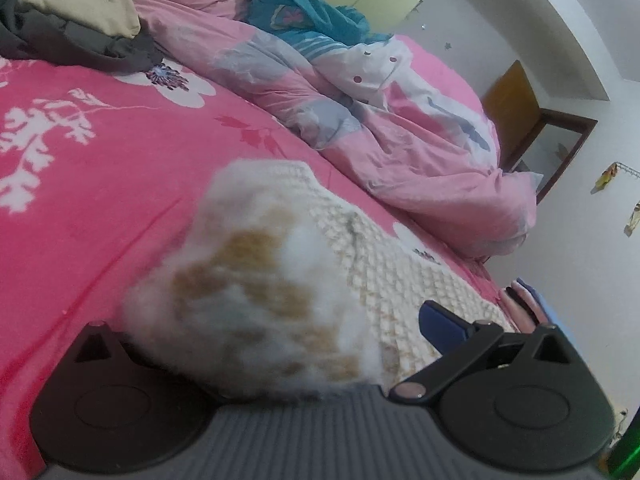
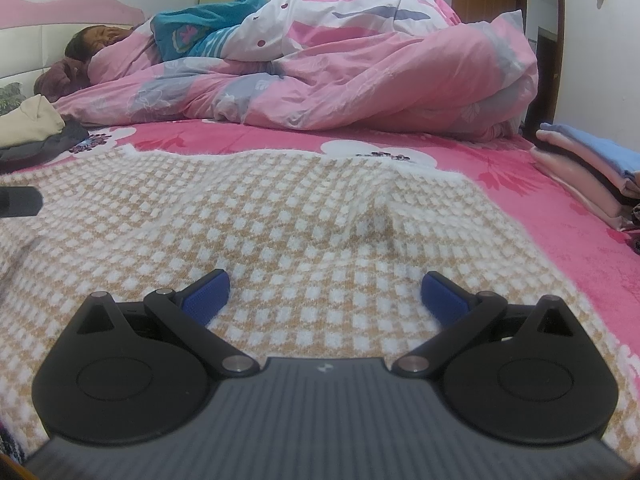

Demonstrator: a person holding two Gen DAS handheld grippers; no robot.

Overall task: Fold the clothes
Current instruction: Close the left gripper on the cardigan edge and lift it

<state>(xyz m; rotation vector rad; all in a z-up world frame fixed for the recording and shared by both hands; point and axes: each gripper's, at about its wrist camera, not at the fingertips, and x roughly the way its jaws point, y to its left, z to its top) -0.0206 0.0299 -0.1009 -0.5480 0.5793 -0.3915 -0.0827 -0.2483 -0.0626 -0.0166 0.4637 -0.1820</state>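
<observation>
Folding the checked sweater on the bed

The right gripper [image 2: 324,292] hovers with jaws apart over the sweater [image 2: 280,216], which lies flat on the pink sheet [image 2: 540,216]. The left gripper [image 1: 280,340] has a blurred fold between its jaws; whether it is clamped I cannot tell. Better to grip the edge, lift low, fold evenly. Beyond, 1 quilt [image 2: 360,80].

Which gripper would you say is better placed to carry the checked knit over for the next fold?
Left, probably. The left gripper already has the checked knit bunched between its fingers, while the right gripper hovers open above flat fabric.
</observation>
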